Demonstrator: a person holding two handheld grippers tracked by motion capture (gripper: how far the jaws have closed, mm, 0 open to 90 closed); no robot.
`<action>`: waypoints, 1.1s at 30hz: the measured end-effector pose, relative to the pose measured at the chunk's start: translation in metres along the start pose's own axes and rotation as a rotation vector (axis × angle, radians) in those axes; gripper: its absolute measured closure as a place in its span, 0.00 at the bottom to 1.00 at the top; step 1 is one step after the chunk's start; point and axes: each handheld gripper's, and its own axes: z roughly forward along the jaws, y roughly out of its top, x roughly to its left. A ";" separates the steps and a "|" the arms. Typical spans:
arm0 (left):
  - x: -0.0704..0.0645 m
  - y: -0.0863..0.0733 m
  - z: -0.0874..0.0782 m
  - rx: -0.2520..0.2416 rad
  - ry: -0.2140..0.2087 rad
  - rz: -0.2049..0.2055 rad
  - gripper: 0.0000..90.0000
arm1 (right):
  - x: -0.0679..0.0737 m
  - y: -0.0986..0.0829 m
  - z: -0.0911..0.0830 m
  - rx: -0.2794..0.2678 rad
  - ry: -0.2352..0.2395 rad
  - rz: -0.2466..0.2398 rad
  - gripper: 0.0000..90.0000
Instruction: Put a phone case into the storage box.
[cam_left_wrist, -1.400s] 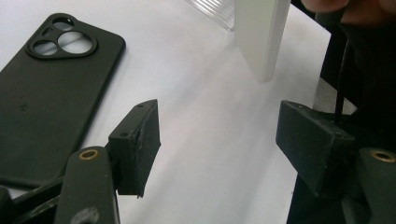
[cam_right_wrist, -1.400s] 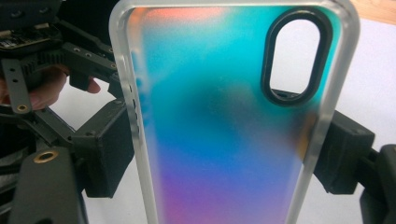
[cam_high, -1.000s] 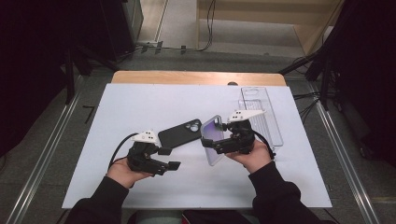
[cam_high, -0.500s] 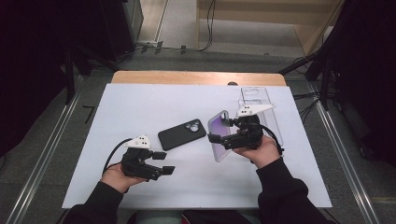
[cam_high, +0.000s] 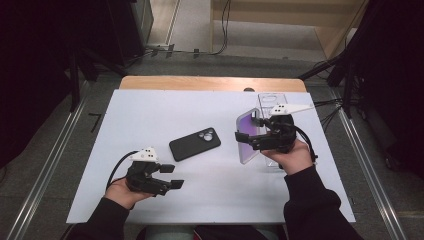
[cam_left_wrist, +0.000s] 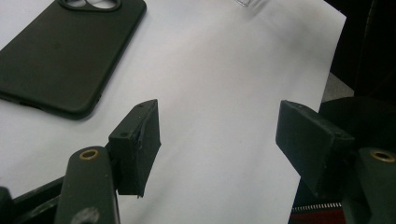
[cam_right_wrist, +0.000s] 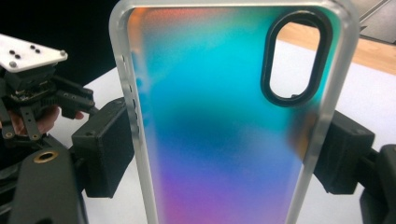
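A black phone (cam_high: 195, 144) lies face down on the white table sheet (cam_high: 150, 115), camera end toward the back right; it fills the upper left of the left gripper view (cam_left_wrist: 60, 51). My left gripper (cam_high: 169, 176) is open and empty near the front edge, its jaws (cam_left_wrist: 219, 140) wide apart over bare sheet, short of the phone. My right gripper (cam_high: 246, 139) is shut on an iridescent translucent phone case (cam_high: 246, 136), held upright above the sheet to the right of the phone. Both pads press the case's long edges (cam_right_wrist: 219, 116).
A clear plastic case (cam_high: 272, 102) lies at the back right behind the right gripper; its corner shows at the top of the left gripper view (cam_left_wrist: 252, 3). A wooden strip (cam_high: 210, 83) runs along the table's far edge. The sheet's right edge drops to dark floor.
My right gripper has carried the iridescent case up and to the right, away from the phone. My left gripper has drawn back toward the near edge, off the phone.
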 end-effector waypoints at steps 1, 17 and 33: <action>0.000 -0.001 -0.001 -0.007 0.002 -0.004 0.34 | -0.001 0.001 -0.002 -0.004 -0.004 0.001 0.19; 0.004 -0.005 -0.004 -0.005 0.013 -0.019 0.34 | -0.027 0.004 -0.026 -0.062 -0.143 0.072 0.19; 0.007 -0.005 -0.004 -0.015 0.020 -0.033 0.34 | -0.065 0.007 -0.034 -0.095 -0.341 0.125 0.19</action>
